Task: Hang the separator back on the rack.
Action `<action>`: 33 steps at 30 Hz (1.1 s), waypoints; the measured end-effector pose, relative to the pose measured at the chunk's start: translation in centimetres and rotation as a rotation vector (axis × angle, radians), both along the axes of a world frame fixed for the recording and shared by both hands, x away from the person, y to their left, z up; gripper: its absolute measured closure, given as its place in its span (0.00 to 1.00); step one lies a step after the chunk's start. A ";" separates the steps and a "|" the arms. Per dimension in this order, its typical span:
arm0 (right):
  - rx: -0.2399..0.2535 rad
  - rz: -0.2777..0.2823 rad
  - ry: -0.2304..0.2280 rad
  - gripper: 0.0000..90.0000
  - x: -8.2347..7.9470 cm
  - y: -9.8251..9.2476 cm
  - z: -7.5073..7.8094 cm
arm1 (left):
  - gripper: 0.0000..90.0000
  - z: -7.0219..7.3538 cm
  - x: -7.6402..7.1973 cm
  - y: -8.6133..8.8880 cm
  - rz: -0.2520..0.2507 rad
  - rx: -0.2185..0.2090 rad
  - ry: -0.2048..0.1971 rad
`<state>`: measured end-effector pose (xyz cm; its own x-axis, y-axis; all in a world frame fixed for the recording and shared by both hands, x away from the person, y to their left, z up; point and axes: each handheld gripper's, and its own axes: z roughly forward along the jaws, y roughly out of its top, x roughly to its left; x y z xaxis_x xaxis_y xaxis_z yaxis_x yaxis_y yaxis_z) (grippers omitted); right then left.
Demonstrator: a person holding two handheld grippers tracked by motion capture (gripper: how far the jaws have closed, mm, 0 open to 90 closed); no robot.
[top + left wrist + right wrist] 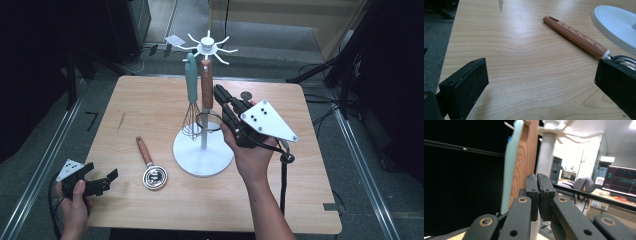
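Note:
A white utensil stand (204,141) rises from a round base (616,24) at the table's middle. From its top hooks hang a teal-handled whisk (190,80) and a wood-handled utensil (206,84) ending in a metal ring (210,121). My right gripper (219,92) is shut just right of that wooden handle (525,160), with nothing visible between the pads; the stand's post (546,157) is right behind them. A second wood-handled utensil (145,151) with a metal head (154,177) lies flat on the table. My left gripper (102,181) is open at the front left corner, its handle (576,37) ahead.
The wooden table (150,100) has bare room at the left and back left, with a dark scratch (121,121). A small dark disc (245,95) lies behind the right gripper. Black stands and cables surround the table on the floor.

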<state>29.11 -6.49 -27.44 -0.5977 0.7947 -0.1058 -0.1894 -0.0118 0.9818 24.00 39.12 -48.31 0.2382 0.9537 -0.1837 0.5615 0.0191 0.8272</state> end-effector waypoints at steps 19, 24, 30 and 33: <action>-0.028 -0.110 0.121 0.79 -0.4 -3.7 -5.6 | 0.00 0.0 -0.1 -0.1 -0.003 0.008 -0.005; -0.020 -0.138 0.164 0.65 -0.6 -4.9 -7.3 | 0.00 0.0 -0.1 -0.1 -0.002 0.008 -0.007; -0.049 -0.166 0.225 0.46 -0.9 -6.1 -9.5 | 0.00 0.2 -0.4 -0.1 0.025 0.021 -0.033; -0.054 -0.170 0.255 0.42 -1.2 -6.5 -10.6 | 0.00 0.3 -0.5 0.1 0.027 0.012 -0.039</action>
